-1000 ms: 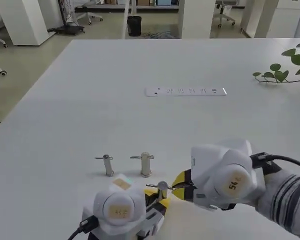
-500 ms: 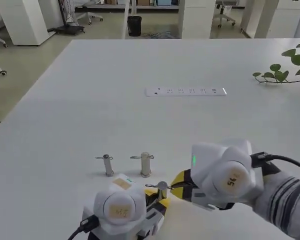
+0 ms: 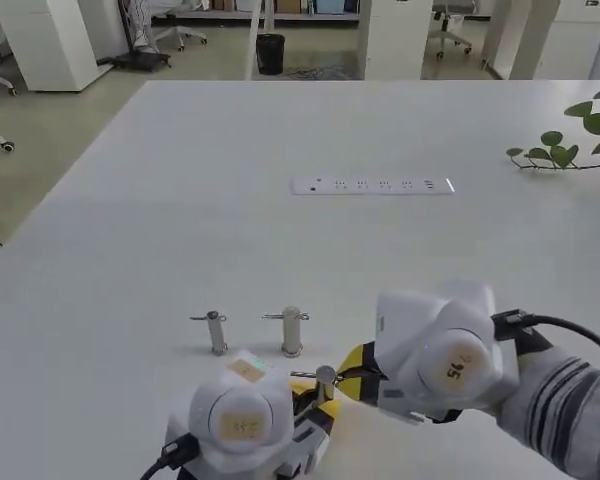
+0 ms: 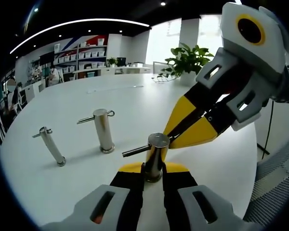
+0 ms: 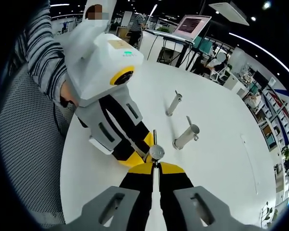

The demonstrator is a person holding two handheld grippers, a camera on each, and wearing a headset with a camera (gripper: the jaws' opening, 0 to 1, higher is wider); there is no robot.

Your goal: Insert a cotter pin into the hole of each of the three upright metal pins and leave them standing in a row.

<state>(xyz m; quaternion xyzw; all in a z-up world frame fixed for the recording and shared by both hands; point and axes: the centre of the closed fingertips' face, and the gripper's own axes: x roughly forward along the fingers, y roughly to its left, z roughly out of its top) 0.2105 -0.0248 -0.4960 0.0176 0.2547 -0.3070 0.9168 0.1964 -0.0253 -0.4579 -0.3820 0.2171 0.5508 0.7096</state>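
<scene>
On the white workbench [image 3: 280,230], the left gripper [image 4: 153,169] clamps the stem of an upright silver metal pin [image 4: 155,156]. The right gripper [image 5: 155,167] pinches a thin wire cotter pin [image 4: 135,151] threaded through its head. Nearby stand a slim silver pin [image 3: 216,331] and a thicker silver pin [image 3: 291,331], each crossed by a cotter pin.

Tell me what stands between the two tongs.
The third pin: the left tongs clamp its shaft, the right tongs meet its head, a cotter pin poking out the far side. Seen in the left gripper view.
</scene>
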